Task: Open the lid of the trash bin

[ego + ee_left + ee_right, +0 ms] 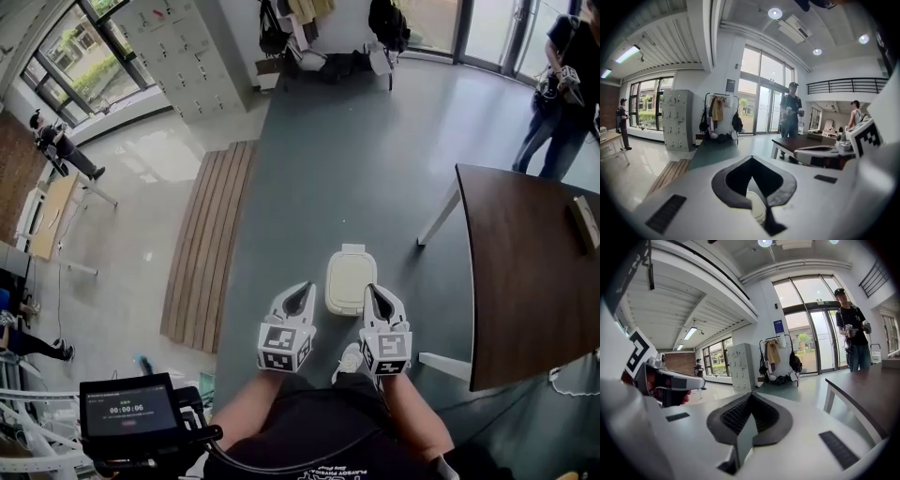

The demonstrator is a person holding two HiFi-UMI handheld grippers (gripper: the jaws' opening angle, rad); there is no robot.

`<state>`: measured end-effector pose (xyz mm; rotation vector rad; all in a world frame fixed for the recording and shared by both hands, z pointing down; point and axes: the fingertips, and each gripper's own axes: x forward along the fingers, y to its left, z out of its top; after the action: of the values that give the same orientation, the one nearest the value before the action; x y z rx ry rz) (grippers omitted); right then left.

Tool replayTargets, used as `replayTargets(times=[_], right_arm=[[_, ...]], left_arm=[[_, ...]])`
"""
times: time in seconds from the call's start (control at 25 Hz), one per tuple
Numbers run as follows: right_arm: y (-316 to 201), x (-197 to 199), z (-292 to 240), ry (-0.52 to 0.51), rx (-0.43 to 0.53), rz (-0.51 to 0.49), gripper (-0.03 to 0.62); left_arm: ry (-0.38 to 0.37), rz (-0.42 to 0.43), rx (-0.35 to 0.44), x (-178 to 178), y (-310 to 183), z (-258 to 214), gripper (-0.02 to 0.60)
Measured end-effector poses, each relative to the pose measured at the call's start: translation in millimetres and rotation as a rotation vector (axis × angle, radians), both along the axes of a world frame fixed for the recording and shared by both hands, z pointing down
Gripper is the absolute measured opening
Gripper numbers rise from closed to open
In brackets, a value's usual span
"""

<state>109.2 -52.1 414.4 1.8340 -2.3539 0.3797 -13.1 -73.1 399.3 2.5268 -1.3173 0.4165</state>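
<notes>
The left gripper [301,292] and the right gripper [374,294] are held side by side in front of the body, a little apart and level with each other. Both point forward and away from the person. Each gripper's jaws meet at the tips, with nothing between them. The left forearm [246,405] and right forearm [413,412] are bare and reach forward from the torso, angled slightly inward.

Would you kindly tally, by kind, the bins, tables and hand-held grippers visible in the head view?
Cream plastic trash bin, lid shut: 1
Dark brown table with white legs: 1
White hand-held grippers (left gripper, right gripper): 2
Total: 4
</notes>
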Motion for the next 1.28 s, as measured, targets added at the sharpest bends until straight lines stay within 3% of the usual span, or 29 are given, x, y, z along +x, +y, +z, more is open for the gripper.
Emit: replayTargets(times=[0.28,0.6,0.88,1.28], right_arm=[[-45,-4,27,0.016,-0.056,-0.027,0.002],[-33,-17,57,0.042,-0.138,-0.014,0.002],[-80,-17,90,0.023,-0.214,0.007,0.001],[-83,-22,163,0.046,-0.34,-0.035,0.001]], left_arm=[[-0.009,-0.017,-0.038,-1,-52,27,-0.003],[-0.021,0.008,-0.073,-11,-42,55,-0.003],[-0.034,0.009,-0.163,-14,-89,107,-0.003],[-0.058,0.025,-0.244,-7,-104,164,-0.003]])
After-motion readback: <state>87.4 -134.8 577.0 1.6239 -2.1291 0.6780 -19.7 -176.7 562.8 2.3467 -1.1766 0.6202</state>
